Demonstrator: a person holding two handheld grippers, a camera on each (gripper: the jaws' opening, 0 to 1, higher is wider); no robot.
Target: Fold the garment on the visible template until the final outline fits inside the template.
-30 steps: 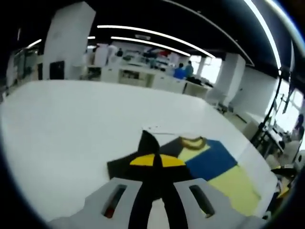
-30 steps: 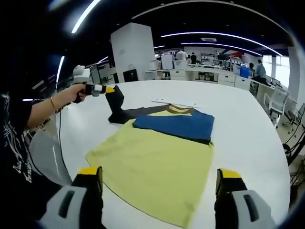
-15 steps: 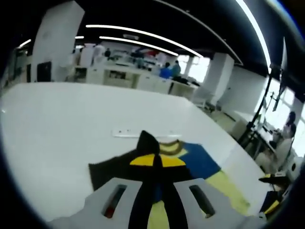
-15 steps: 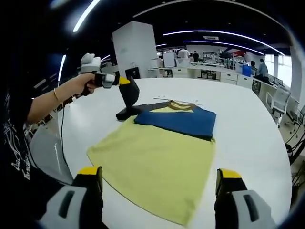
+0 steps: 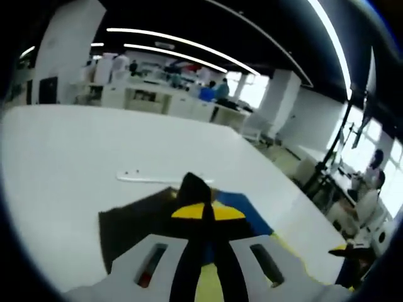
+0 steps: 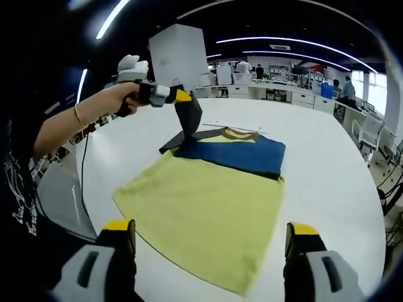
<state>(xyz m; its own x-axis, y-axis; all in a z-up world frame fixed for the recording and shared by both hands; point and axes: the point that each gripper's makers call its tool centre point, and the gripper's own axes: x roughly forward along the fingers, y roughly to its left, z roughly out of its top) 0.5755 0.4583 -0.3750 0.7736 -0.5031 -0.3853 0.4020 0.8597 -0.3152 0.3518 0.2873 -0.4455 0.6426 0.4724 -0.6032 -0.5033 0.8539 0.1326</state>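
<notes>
In the left gripper view, the left gripper (image 5: 208,211) has its jaws pinched together on a dark sleeve (image 5: 194,189) of the garment (image 6: 208,201), which rises as a peak at 12 o'clock from the yellow tips. In the right gripper view, the right gripper (image 6: 211,236) stands spread wide, holding nothing, above the near hem. The garment lies on the white table (image 6: 327,170), yellow body toward 6 o'clock, blue band (image 6: 236,157) toward 12. A pale strip (image 5: 151,178), possibly the template edge, lies beyond the collar. Bare tabletop extends toward 3 o'clock.
</notes>
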